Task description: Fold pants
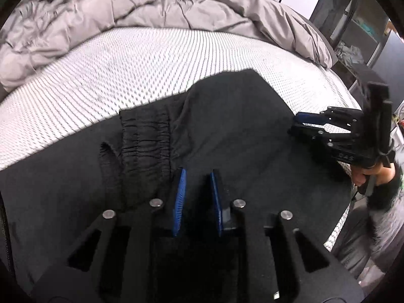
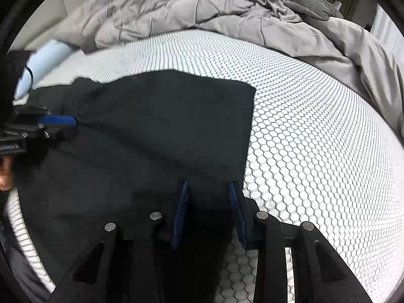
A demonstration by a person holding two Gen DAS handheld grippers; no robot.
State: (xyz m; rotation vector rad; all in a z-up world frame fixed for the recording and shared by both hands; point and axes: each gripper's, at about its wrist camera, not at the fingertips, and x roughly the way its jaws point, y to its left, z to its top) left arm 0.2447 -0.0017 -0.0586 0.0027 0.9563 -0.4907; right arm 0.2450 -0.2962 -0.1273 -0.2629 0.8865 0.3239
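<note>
Pants [image 1: 227, 131], black, lie folded on the honeycomb mattress [image 1: 126, 70] right below both my tools. In the left view the gathered waistband [image 1: 145, 141] sits at 10 o'clock from my left gripper [image 1: 197, 176]; its blue pads stand a narrow gap apart with dark cloth behind them, and I cannot tell whether they pinch any. My right gripper [image 2: 209, 186] is parted a little wider at the pants' 3 o'clock edge; cloth between its pads looks loose, but grip is unclear. Bare mattress lies open toward 12 and 2 o'clock, up to the grey duvet [image 2: 227, 12]. The near pants edge is hidden under the tool bodies.
</note>
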